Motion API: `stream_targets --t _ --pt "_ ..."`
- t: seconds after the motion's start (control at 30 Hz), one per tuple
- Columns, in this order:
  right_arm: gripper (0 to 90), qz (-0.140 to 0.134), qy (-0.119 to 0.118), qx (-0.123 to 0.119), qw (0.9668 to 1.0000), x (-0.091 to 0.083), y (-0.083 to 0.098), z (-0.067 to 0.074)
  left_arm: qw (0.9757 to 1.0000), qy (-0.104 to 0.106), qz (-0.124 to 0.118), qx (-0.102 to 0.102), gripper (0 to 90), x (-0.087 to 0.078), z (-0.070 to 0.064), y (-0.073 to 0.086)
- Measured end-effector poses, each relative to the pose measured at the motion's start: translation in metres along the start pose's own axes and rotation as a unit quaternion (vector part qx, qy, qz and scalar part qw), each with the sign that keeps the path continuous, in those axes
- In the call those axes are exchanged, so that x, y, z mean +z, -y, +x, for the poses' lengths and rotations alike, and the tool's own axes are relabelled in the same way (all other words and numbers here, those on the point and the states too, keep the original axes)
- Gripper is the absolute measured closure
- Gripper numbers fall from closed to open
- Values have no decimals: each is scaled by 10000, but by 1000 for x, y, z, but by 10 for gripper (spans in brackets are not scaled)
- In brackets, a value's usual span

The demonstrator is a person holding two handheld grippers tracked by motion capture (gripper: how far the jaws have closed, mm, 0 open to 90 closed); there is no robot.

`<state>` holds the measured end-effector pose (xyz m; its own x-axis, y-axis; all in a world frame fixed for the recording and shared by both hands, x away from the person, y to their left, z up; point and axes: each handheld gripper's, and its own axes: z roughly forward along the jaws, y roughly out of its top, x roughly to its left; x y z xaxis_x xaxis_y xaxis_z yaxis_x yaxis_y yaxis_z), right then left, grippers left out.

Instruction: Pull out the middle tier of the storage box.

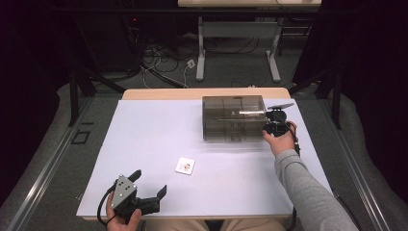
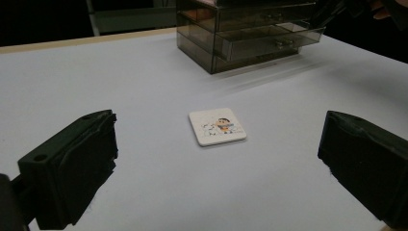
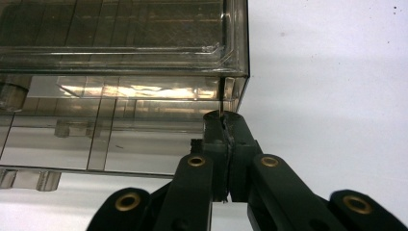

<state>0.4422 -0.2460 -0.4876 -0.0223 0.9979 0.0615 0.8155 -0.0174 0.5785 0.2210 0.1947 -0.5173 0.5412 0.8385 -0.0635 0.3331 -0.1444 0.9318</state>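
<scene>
The smoky clear drawer box stands toward the far right of the white table, and everything else is easiest placed from it. The right gripper sits hard against the box's right end, held by a hand in a grey sleeve. In the right gripper view its two black jaws stand pressed together, tip to tip, just below the box's corner edge. I see nothing pinched between them, and I cannot tell for sure whether the tips touch the box wall or stop just short of it. One drawer juts out a little from the box's front in the left gripper view.

Well in front of the box, toward the person, a small square coaster with a cartoon picture lies flat on the table. Farther from the box again, at the near left edge of the table, the left gripper rests low in the other hand. Its jaws stand wide apart, empty, with the coaster lying out ahead between them, untouched.
</scene>
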Motion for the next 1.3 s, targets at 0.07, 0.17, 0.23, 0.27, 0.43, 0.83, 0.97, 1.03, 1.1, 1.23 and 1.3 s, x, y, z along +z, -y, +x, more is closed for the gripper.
stream_targets --t 0.07,0.17,0.23,0.27,0.43,0.83,0.97,1.03,1.1,1.23,1.3 --pt "900 -9 32 24 10000 0 0 2 10000 -1 1 3 7 0 0 0" --pt "900 -13 58 22 10000 0 1 3 10000 -2 0 -3 7 0 0 0" --pt "900 3 66 58 10000 -1 1 4 10000 -5 2 -1 7 0 0 0" --pt "900 6 59 43 10000 -1 1 3 10000 -5 3 2 6 0 0 0" --pt "900 -14 49 61 10000 -2 1 3 10000 0 4 -1 6 0 0 0" --pt "900 -66 -10 48 10000 -4 6 2 10000 -6 4 1 6 0 0 0" --pt "900 -35 -57 63 10000 -6 8 1 10000 -10 6 3 6 1 -1 0" --pt "900 -41 -70 28 10000 -6 9 1 10000 -9 11 4 7 1 -1 0" --pt "900 -64 -90 -13 9999 -7 9 0 10000 -5 17 9 6 1 -1 0" --pt "900 -35 -123 -2 9999 -8 11 0 10000 -13 32 36 7 2 -1 0" --pt "900 -62 -125 -3 9999 -8 11 0 10000 4 37 5 7 3 -2 0"
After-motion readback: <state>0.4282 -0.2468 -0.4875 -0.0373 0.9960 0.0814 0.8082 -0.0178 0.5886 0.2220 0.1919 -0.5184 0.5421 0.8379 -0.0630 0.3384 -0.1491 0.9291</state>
